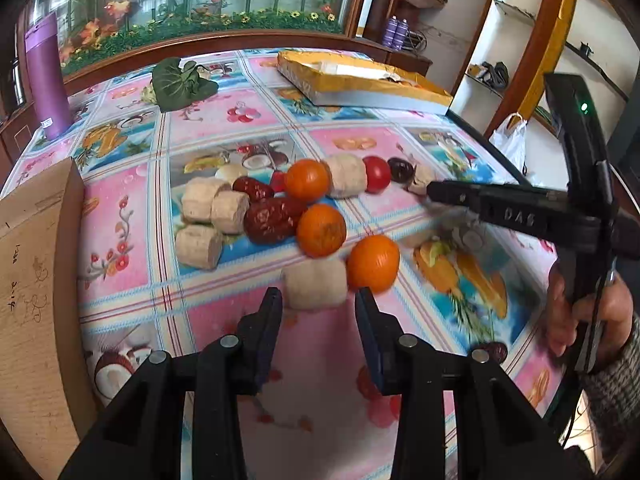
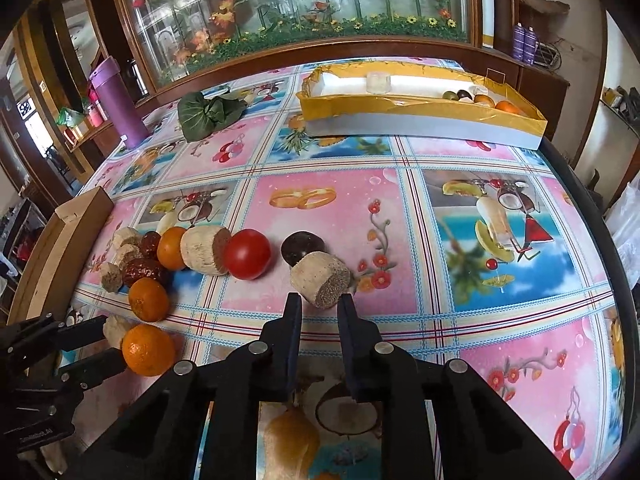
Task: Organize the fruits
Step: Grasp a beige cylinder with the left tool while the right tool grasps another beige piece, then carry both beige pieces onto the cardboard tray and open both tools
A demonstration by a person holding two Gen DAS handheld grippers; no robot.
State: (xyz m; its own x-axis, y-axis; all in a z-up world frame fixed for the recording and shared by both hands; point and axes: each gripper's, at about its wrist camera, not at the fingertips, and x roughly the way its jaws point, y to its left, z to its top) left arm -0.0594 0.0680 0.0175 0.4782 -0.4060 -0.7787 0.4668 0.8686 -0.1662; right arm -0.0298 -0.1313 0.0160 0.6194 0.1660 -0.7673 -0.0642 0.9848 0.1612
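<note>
A pile of fruit lies on the fruit-print tablecloth: oranges, red dates, a red tomato, a dark plum and several beige cylinder pieces. My left gripper is open, its fingers either side of a beige piece, with an orange by the right finger. My right gripper is open just in front of another beige piece. It shows from the side in the left wrist view.
A yellow-rimmed white tray at the far right holds a few fruits. A cardboard box stands at the left edge. A purple tumbler and a green leafy vegetable sit at the back.
</note>
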